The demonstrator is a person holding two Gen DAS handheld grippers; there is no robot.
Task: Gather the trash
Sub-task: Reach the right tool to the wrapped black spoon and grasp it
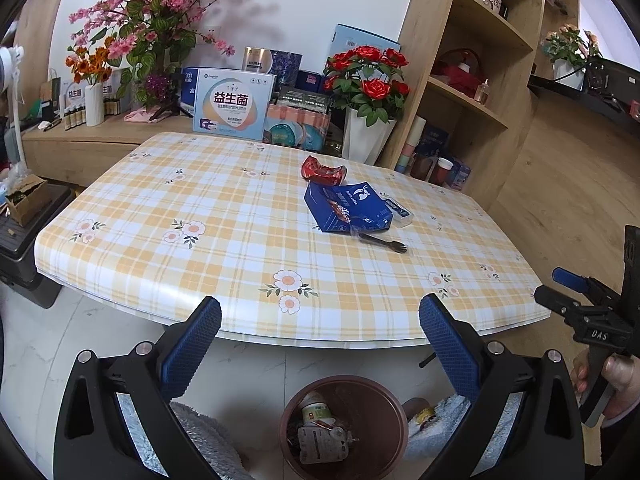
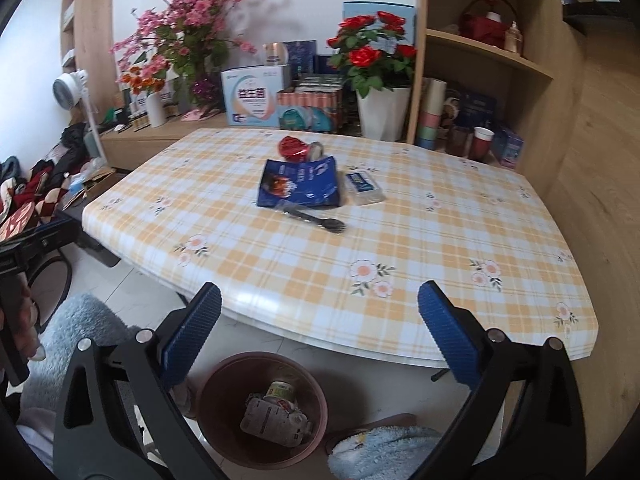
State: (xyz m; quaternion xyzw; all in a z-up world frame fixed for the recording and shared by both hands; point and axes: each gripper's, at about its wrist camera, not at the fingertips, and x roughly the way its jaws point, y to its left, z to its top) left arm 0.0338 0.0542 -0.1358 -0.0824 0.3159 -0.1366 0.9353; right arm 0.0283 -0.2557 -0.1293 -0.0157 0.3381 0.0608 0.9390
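On the checked table lie a crushed red can, a blue pouch, a clear packet with a blue label and a black plastic fork. The right wrist view shows the same can, pouch, packet and fork. A brown bin on the floor before the table holds a cup and a crumpled pouch. My left gripper hangs open above the bin. My right gripper is open over the bin, nothing between its fingers.
Behind the table stand a rose pot, boxes and pink blossoms. A wooden shelf unit rises at the right. Fuzzy blue slippers flank the bin. A person's hand holds the right gripper's handle.
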